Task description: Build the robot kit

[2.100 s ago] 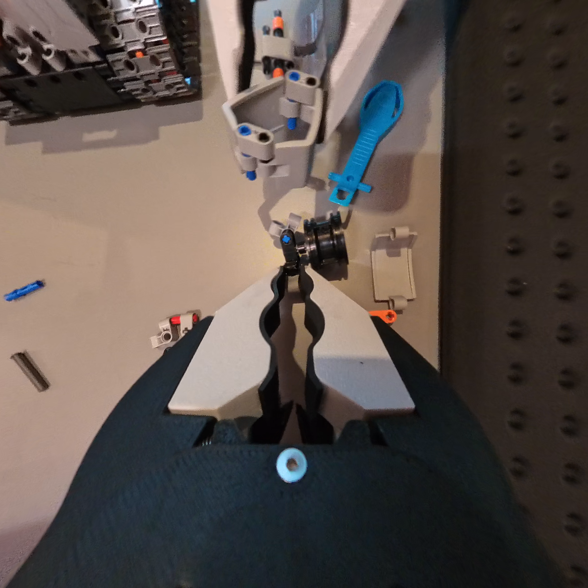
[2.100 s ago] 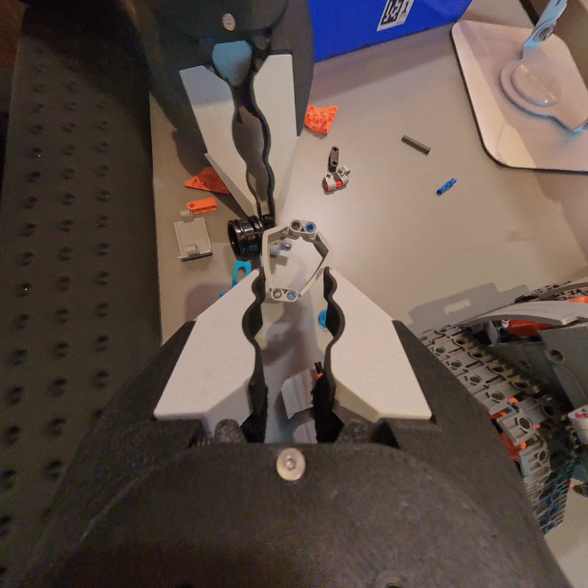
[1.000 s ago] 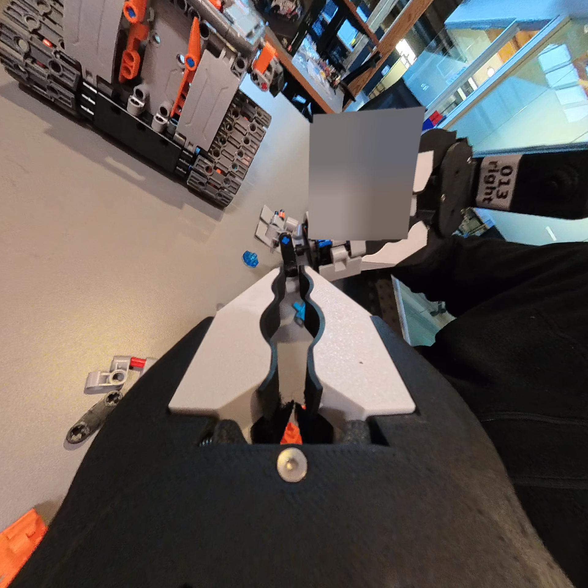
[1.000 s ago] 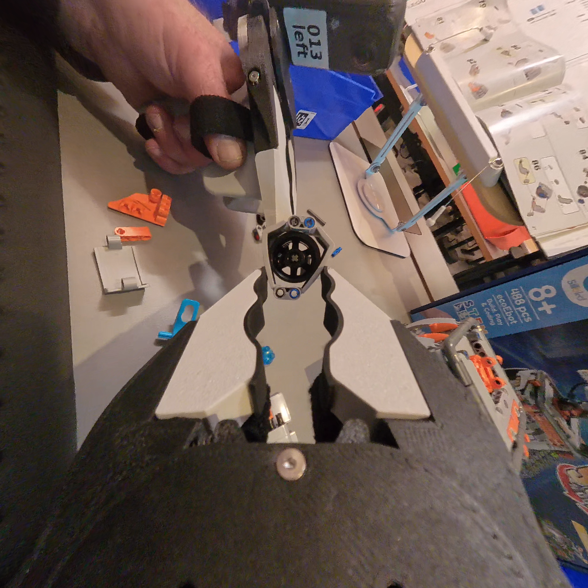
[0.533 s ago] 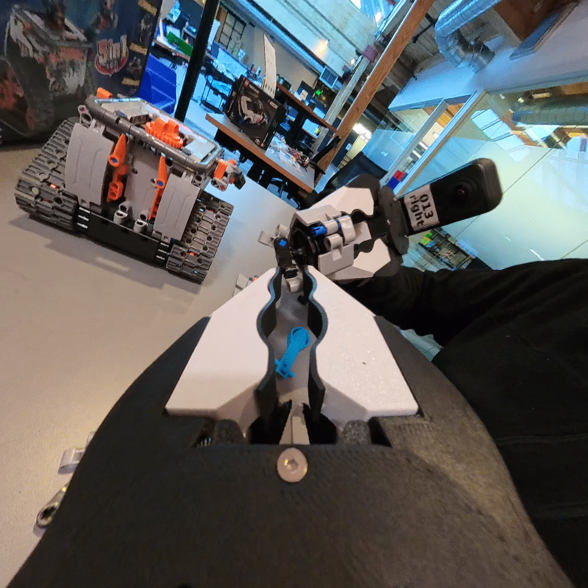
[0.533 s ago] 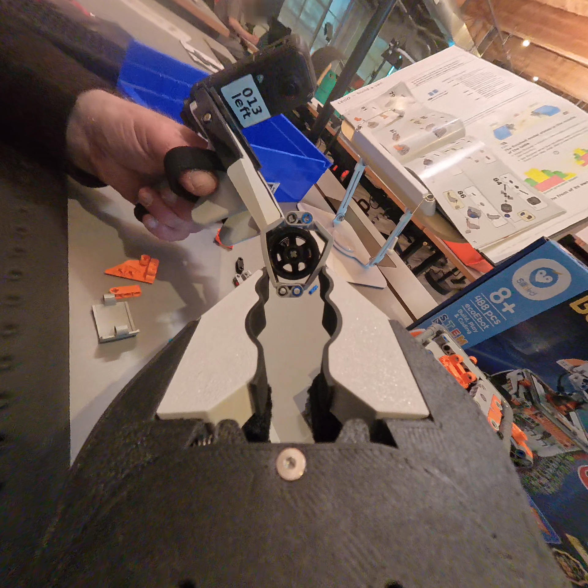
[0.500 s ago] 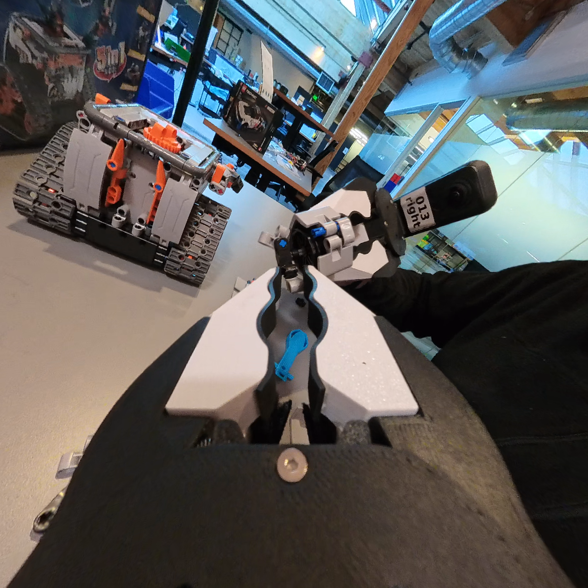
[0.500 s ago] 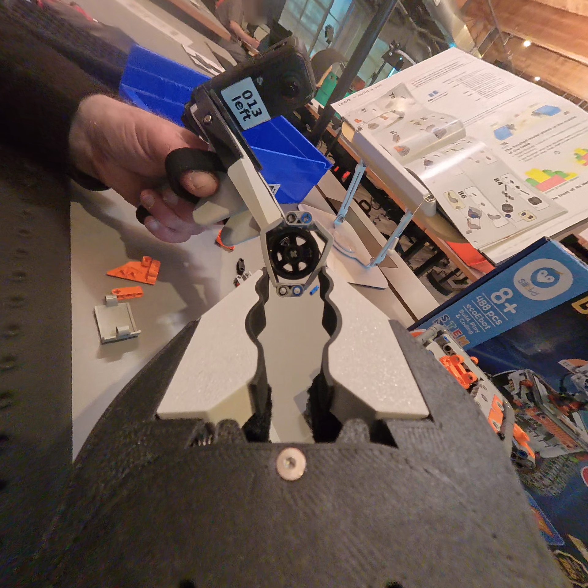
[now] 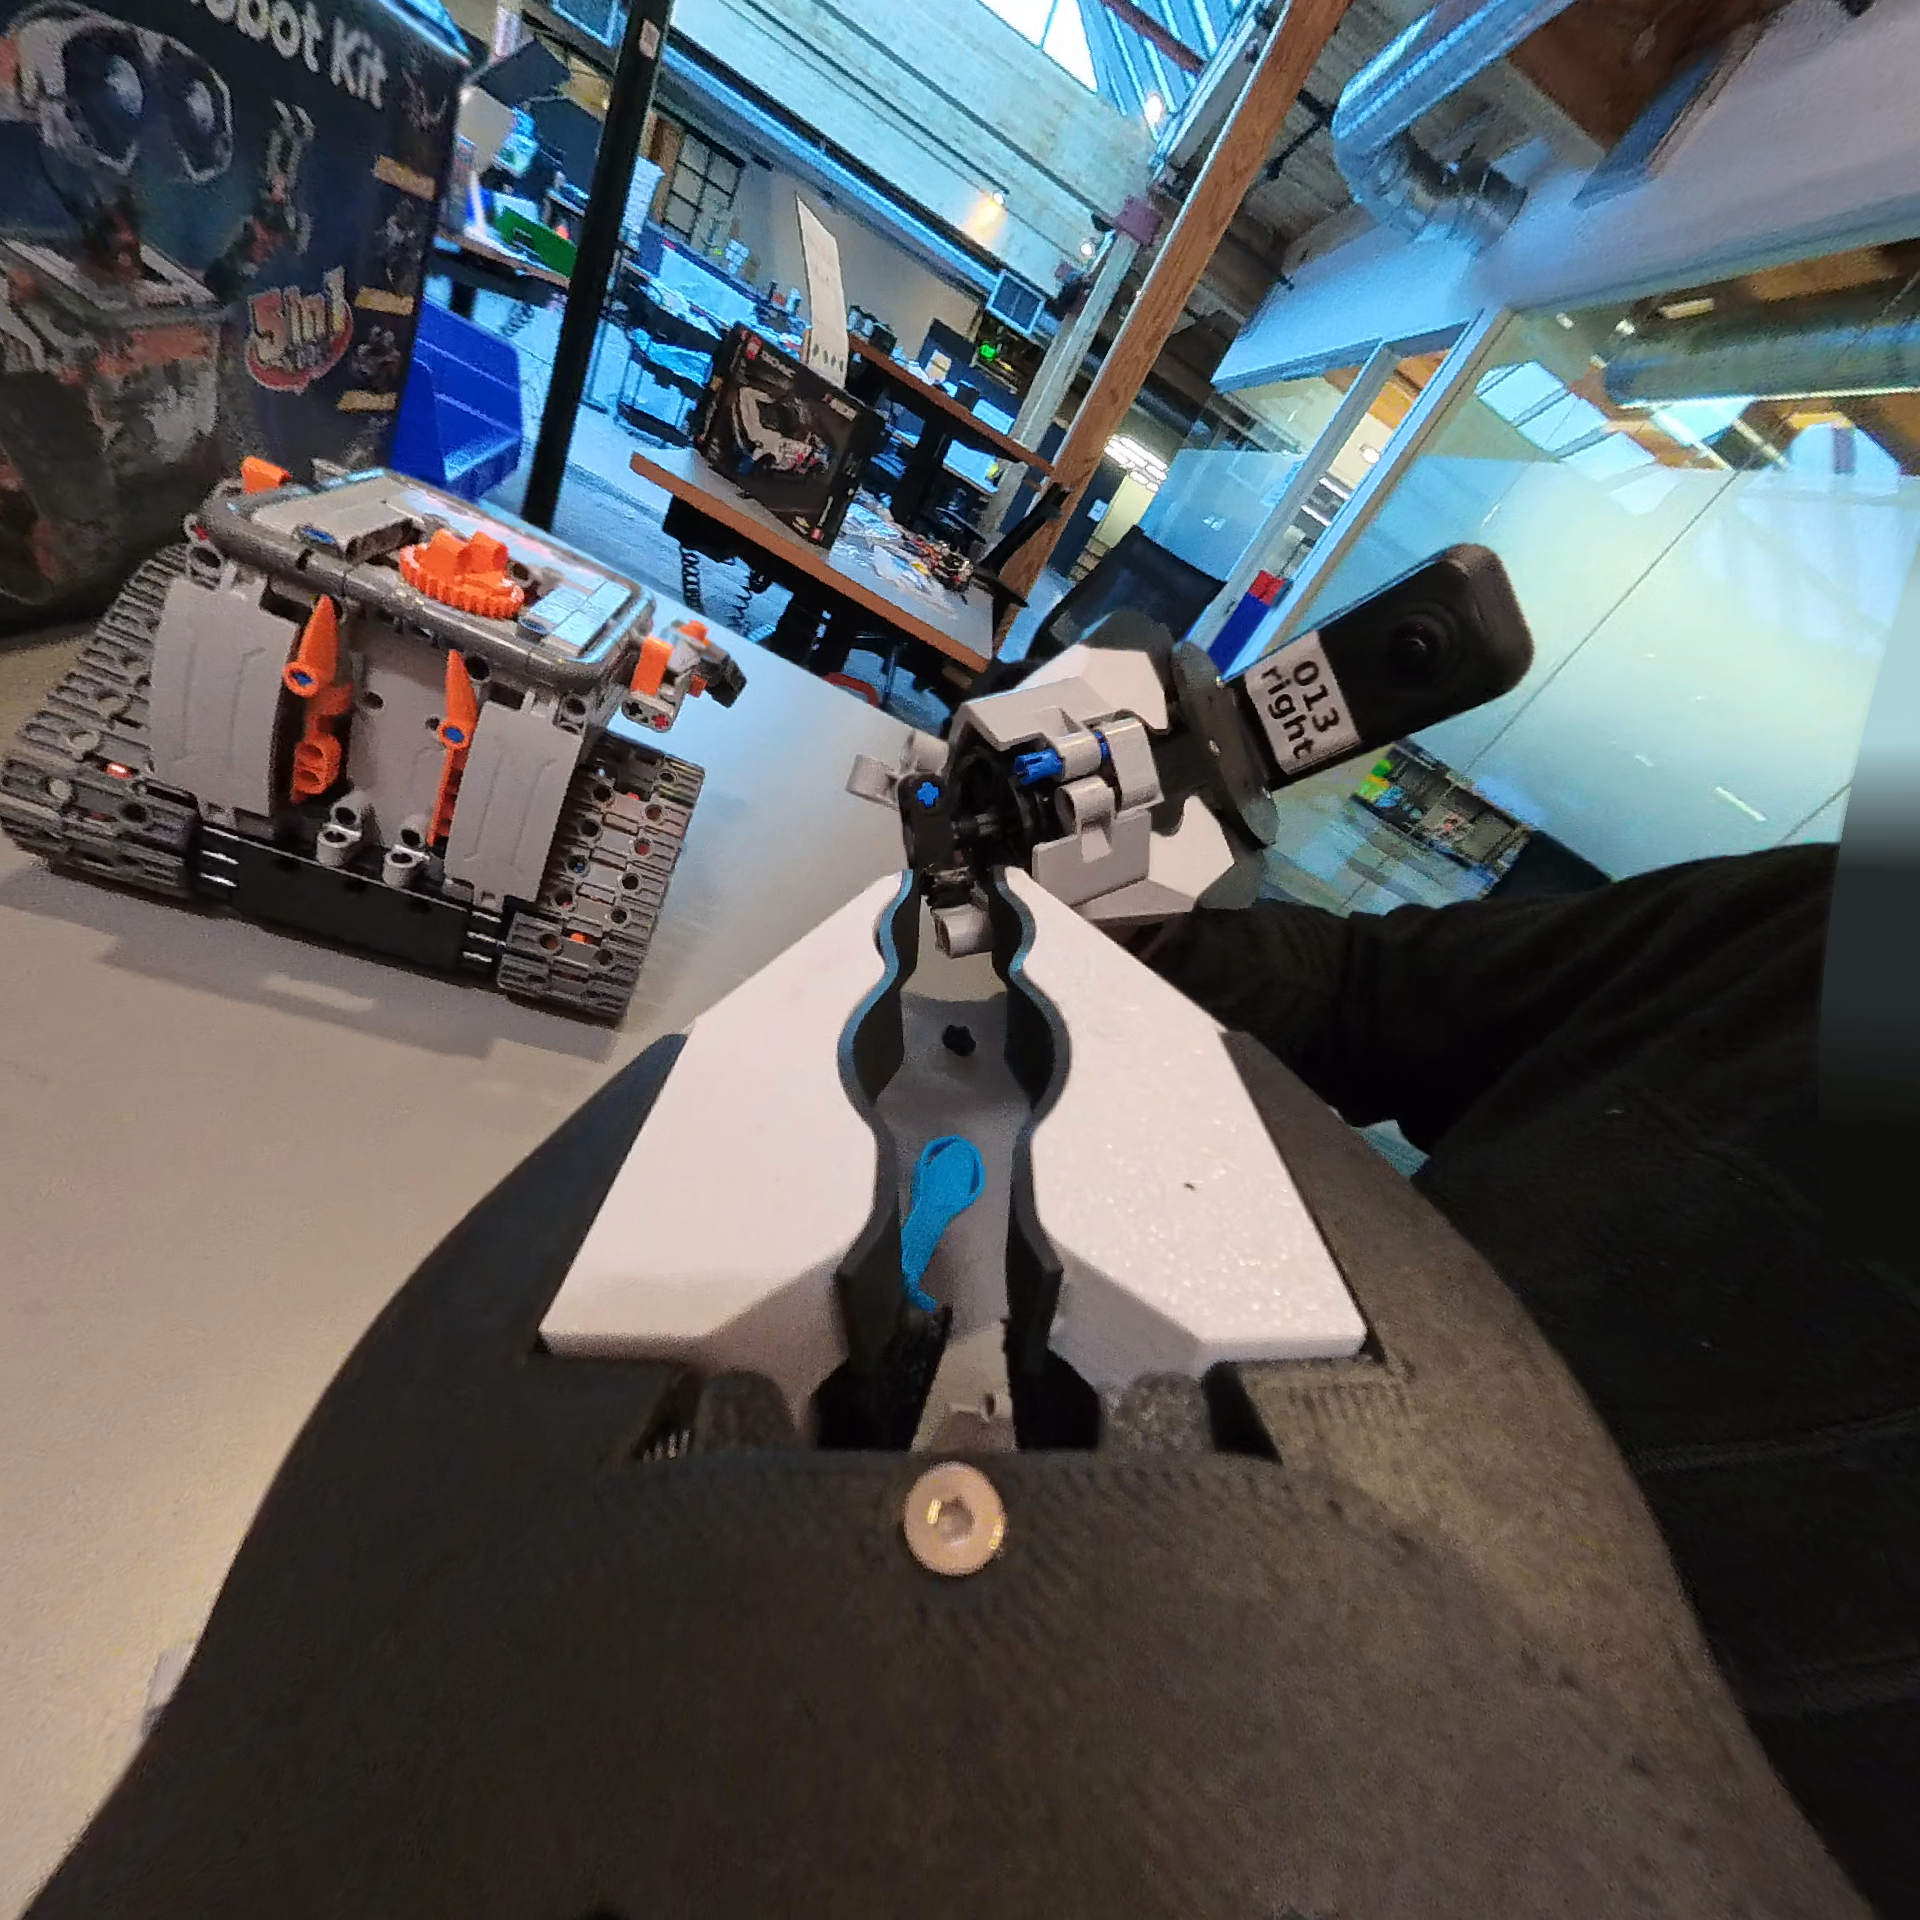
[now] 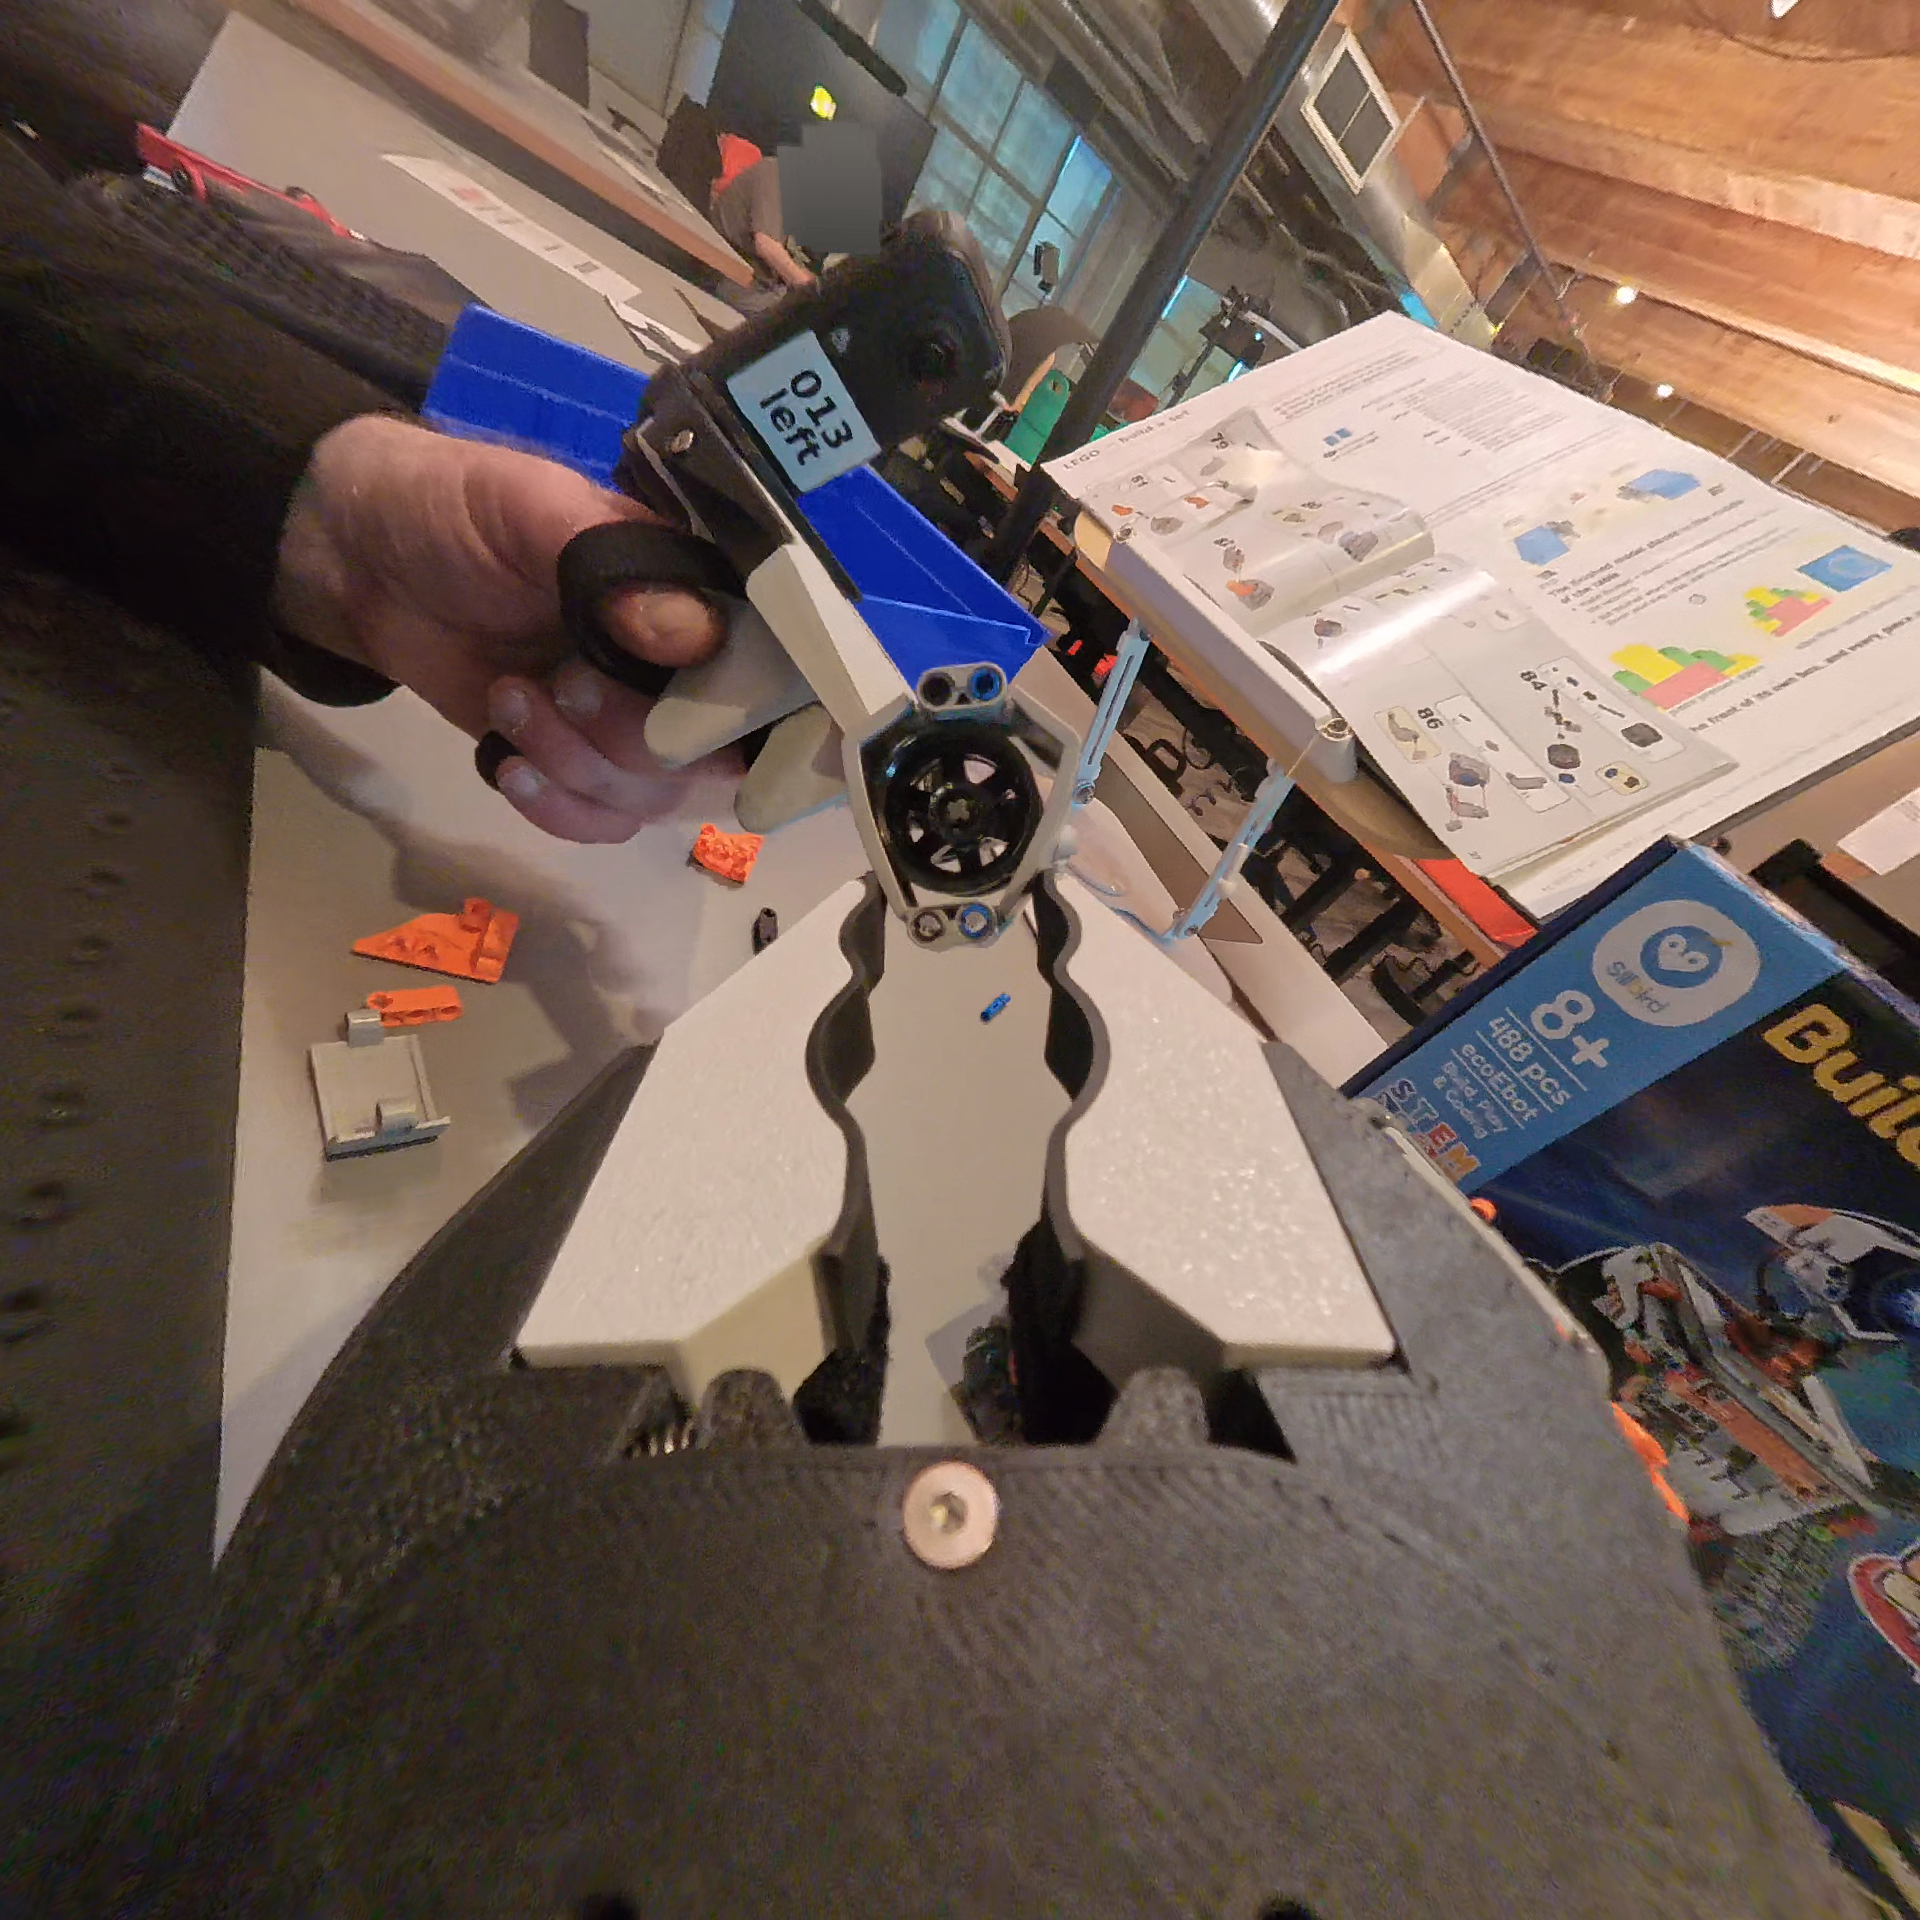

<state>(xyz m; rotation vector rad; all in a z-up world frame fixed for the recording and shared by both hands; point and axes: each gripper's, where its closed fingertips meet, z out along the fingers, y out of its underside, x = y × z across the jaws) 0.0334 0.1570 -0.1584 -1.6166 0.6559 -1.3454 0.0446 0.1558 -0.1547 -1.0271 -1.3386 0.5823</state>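
**A:** Both tools up off the table (image 9: 208, 1143), tips meeting mid-air. What's each got?

**B:** Left gripper (image 9: 951, 896) is clenched on a small black-and-grey link (image 9: 925, 821) w/ a blue pin end. The black wheel (image 10: 958, 805) rides on that link. Right gripper (image 10: 956, 920) is pinched on the 6 o'clock end of the grey frame (image 10: 961, 686), grasping it firmly.

**A:** And the wheel vs. the frame?

**B:** From the right wrist view we see the wheel framed inside the grey ring, dead centre. From the left wrist view it sits tight against the frame at approx. 1 o'clock of our tips. We can't tell if it's pinned or only lined up; the joint is hidden.

**A:** What's around?

**B:** The tracked model (image 9: 364, 727) stands on the table at 10 o'clock in the left view, well apart from both tools. A blue tool (image 9: 935, 1195) lies on the table, seen between the left fingers. In the right view, loose parts lie at 9 o'clock: an orange piece (image 10: 436, 940) and a grey panel (image 10: 374, 1091), plus a tiny blue pin (image 10: 995, 1006) between our fingers. The open booklet (image 10: 1455, 582) on its stand is at 2 o'clock, and a printed box (image 10: 1662, 1039) at 3. The hand (image 10: 447, 582) on the left tool is squeezing its trigger.
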